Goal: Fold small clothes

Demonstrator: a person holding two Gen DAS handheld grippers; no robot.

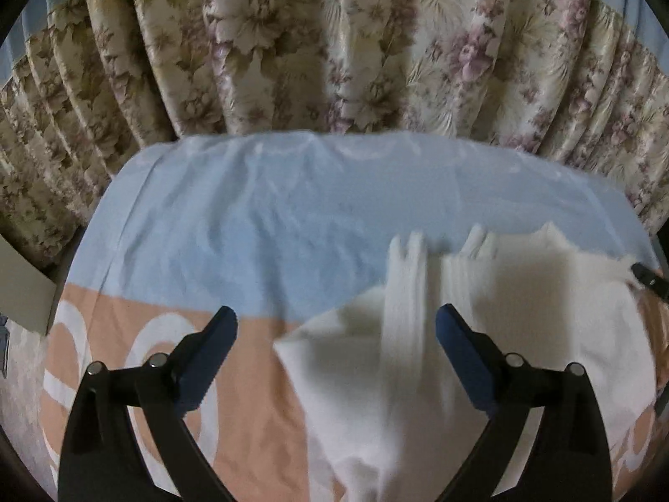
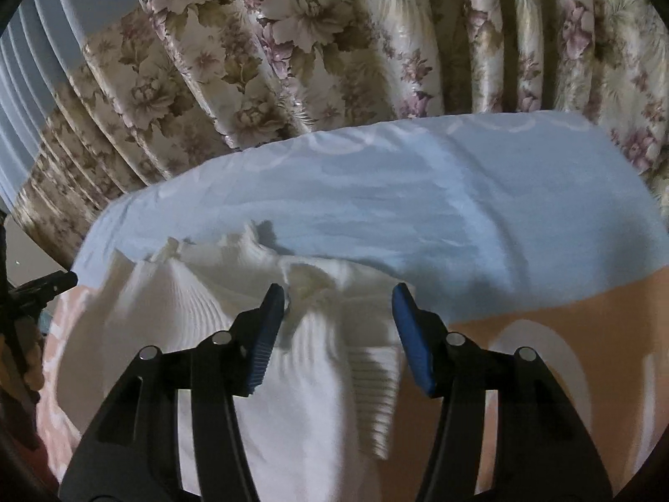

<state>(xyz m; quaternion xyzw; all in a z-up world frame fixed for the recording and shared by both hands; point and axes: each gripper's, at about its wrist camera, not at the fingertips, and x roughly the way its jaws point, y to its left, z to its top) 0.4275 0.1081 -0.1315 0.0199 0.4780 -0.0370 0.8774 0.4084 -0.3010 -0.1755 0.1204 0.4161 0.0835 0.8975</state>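
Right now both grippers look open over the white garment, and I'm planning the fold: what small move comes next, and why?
Probably lower the left gripper and close on the white garment's ribbed strap. Both it and the right gripper are open, holding nothing, and the garment lies rumpled on the bedsheet.

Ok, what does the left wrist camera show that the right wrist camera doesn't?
Only the left wrist view shows a pale flat panel at the far left edge, and the left gripper open over the white garment.

Only the right wrist view shows the garment's ribbed strip hanging near the right gripper, also open.

Both show the white garment on the blue and peach bedsheet, the floral curtain behind, and the other gripper's tip at the frame edge.
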